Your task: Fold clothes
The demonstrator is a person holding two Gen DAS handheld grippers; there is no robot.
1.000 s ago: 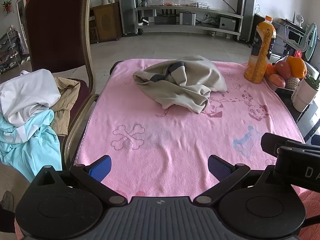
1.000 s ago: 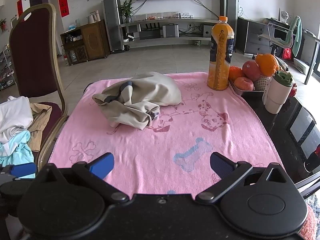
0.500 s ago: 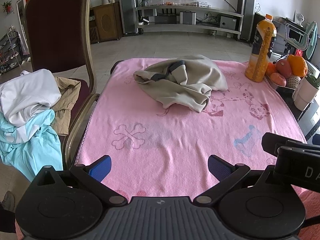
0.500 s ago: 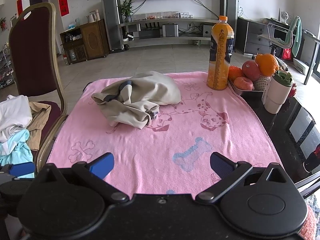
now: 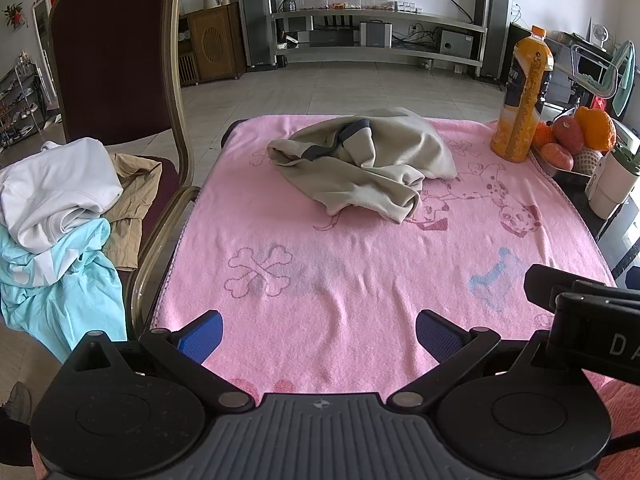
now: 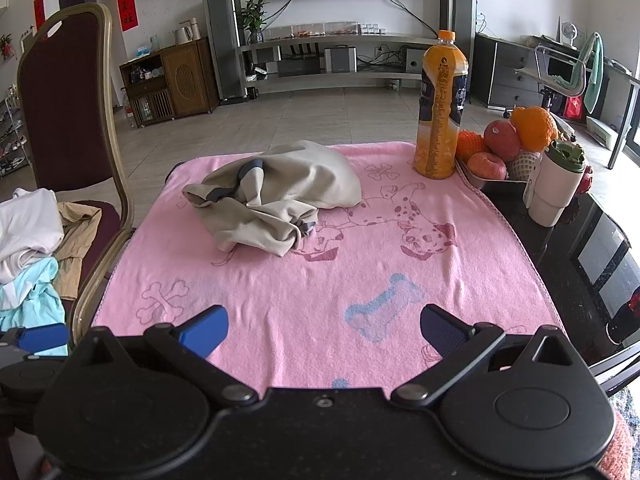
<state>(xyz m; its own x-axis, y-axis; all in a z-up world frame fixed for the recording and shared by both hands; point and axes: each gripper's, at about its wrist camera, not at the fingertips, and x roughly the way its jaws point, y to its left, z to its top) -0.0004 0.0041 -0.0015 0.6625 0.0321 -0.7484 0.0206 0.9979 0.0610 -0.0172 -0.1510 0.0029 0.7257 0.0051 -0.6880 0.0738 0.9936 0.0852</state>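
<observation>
Both views taken low from the counter's near edge, facing the far wall. Shared: pink printed towel [image 5: 360, 280] [image 6: 320, 280], crumpled beige garment [image 5: 360, 168] [image 6: 276, 196]. Left view is set further left.

Garment on the towel-covered bench, chair to its left

The crumpled garment [image 5: 360, 168] lies on the towel [image 5: 360, 280] toward the far side. A bottle [image 6: 440, 108] stands at the far right corner, fruit [image 6: 504, 140] and a cup [image 6: 554, 188] beside it. Clothes [image 5: 56, 208] lie piled on the chair [image 5: 116, 48].
</observation>
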